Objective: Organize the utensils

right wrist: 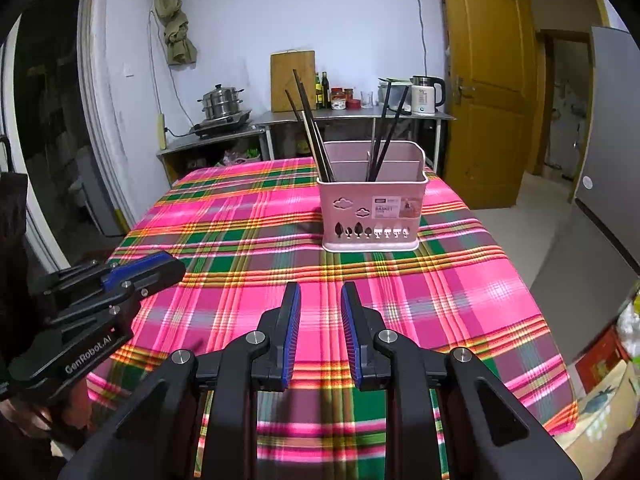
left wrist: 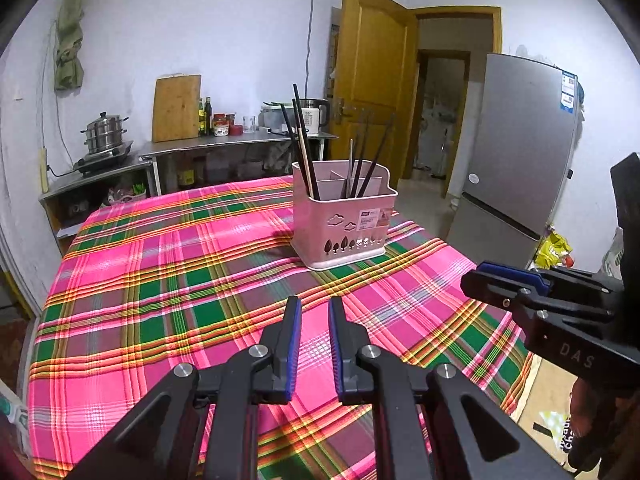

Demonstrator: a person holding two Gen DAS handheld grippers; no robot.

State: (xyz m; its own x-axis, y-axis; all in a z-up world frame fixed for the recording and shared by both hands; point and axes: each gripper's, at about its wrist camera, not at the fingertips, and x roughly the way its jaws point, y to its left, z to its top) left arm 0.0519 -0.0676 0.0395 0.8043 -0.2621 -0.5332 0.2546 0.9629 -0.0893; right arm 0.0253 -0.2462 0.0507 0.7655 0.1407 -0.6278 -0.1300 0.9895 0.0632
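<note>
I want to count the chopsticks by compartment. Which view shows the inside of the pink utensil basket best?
The right wrist view: it faces the pink utensil basket nearly head-on, so its dividers and two separate bunches of dark chopsticks read clearly. The left wrist view shows the basket at an angle, corner forward, with the sticks overlapping the clutter behind.

We're looking at a tablecloth [right wrist: 248, 216] in hot pink plaid, crossed with green squares and yellow-orange stripes. On it, a pale pink utensil basket [right wrist: 372, 216] with cloud and tree cut-outs holds black chopsticks [right wrist: 316, 132]. Our grippers' fingers [right wrist: 290, 332] are black with blue pads. Behind, a mustard-yellow door [right wrist: 488, 92].
</note>
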